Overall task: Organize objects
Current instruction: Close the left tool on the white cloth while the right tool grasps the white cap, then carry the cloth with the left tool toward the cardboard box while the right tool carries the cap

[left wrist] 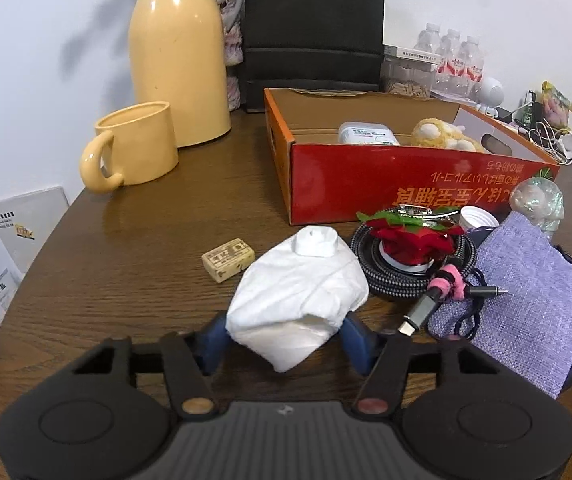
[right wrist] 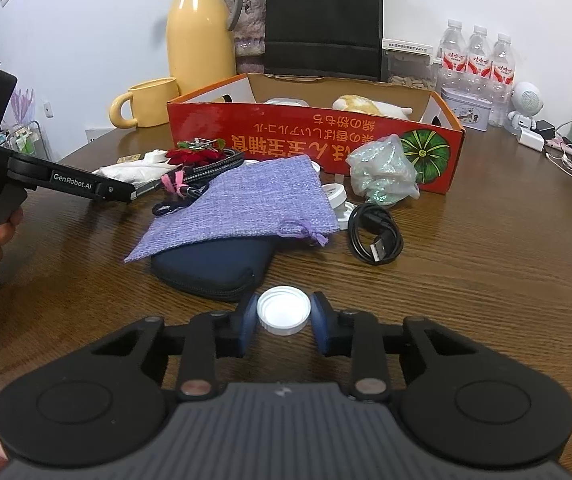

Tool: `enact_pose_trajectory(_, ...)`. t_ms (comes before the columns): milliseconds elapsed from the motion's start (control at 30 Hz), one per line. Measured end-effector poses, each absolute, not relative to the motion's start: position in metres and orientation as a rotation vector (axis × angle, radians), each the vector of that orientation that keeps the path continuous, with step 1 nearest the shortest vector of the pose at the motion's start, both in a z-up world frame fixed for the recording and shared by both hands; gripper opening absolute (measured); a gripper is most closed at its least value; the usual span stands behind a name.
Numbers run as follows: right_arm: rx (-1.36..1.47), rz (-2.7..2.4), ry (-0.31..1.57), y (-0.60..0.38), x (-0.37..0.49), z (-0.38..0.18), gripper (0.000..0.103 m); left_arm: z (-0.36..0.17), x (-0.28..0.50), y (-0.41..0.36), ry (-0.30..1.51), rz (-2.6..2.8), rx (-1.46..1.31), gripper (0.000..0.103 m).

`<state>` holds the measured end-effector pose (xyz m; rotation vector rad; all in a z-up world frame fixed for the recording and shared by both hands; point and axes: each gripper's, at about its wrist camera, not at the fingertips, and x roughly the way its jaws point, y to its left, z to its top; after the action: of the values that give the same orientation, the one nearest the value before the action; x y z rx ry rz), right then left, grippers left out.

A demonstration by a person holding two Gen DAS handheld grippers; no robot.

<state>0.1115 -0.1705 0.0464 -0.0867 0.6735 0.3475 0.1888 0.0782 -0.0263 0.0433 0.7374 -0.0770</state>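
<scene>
My left gripper (left wrist: pixel 286 334) is shut on a white wrapped bundle (left wrist: pixel 298 296) that lies on the brown table, near side of the red cardboard box (left wrist: pixel 406 184). It also shows in the right wrist view (right wrist: pixel 135 194), at the left of the pile. My right gripper (right wrist: pixel 283 316) is shut on a white round cap (right wrist: pixel 283 314) just above the table, in front of a dark blue pouch (right wrist: pixel 213 268). The box (right wrist: pixel 314 144) holds a white container (left wrist: pixel 366 133) and a yellow plush toy (left wrist: pixel 446 136).
A purple cloth bag (right wrist: pixel 241 208), a braided cable coil with a red flower (left wrist: pixel 410 252), a black USB cable (right wrist: pixel 374 236), a crumpled plastic wrap (right wrist: pixel 382 172) and a small yellow block (left wrist: pixel 227 260) lie before the box. A yellow mug (left wrist: pixel 133 148) and thermos (left wrist: pixel 177 56) stand behind left.
</scene>
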Motion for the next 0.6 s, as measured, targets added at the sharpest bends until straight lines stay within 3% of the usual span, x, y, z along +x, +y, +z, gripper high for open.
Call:
enact_pose_trajectory(133,-0.077,0.352,0.671,-0.172,0.111,0.047,0.029,-0.023,0.183,0.080,0.731,-0.072,0.039,0.050)
enact_pose_trajectory(600,-0.054,0.363,0.646,-0.178,0.108,0.052,0.029,0.000,0.145,0.057,0.690,0.054,0.355,0.050)
